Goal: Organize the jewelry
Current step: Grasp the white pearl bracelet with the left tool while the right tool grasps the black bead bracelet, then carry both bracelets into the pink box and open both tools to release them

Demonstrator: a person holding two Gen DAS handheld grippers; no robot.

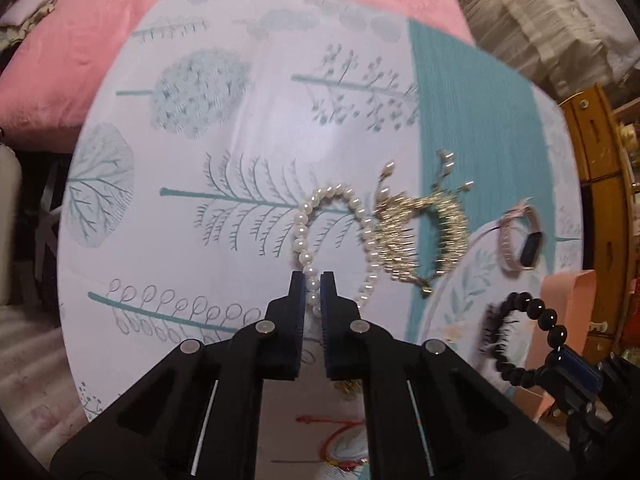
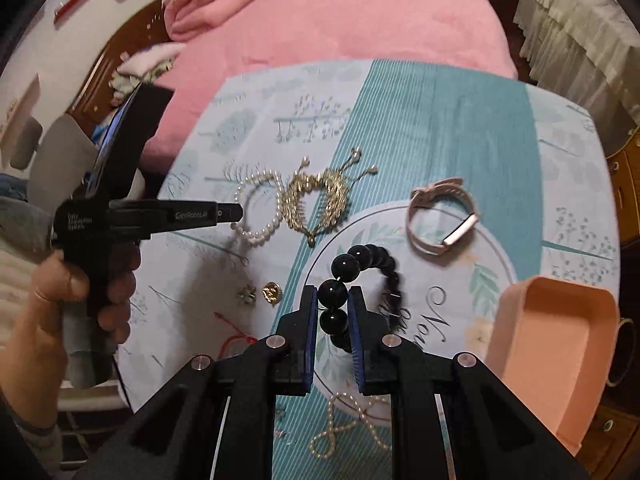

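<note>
My left gripper (image 1: 313, 280) is shut on a white pearl bracelet (image 1: 340, 232), also seen in the right wrist view (image 2: 260, 208), where the left gripper (image 2: 236, 213) reaches it from the left. My right gripper (image 2: 333, 294) is shut on a black bead bracelet (image 2: 360, 272), held just above the cloth; it shows at the lower right of the left wrist view (image 1: 532, 332). A gold hair comb (image 2: 316, 200) lies beside the pearls. A pink watch (image 2: 442, 216) lies to the right.
A peach open box (image 2: 556, 344) stands at the table's right edge. A small pearl strand (image 2: 352, 420), a gold coin-like piece (image 2: 273, 293), a small flower piece (image 2: 246, 294) and a red cord (image 2: 236, 342) lie near the front. A pink bed (image 2: 340, 20) lies behind the table.
</note>
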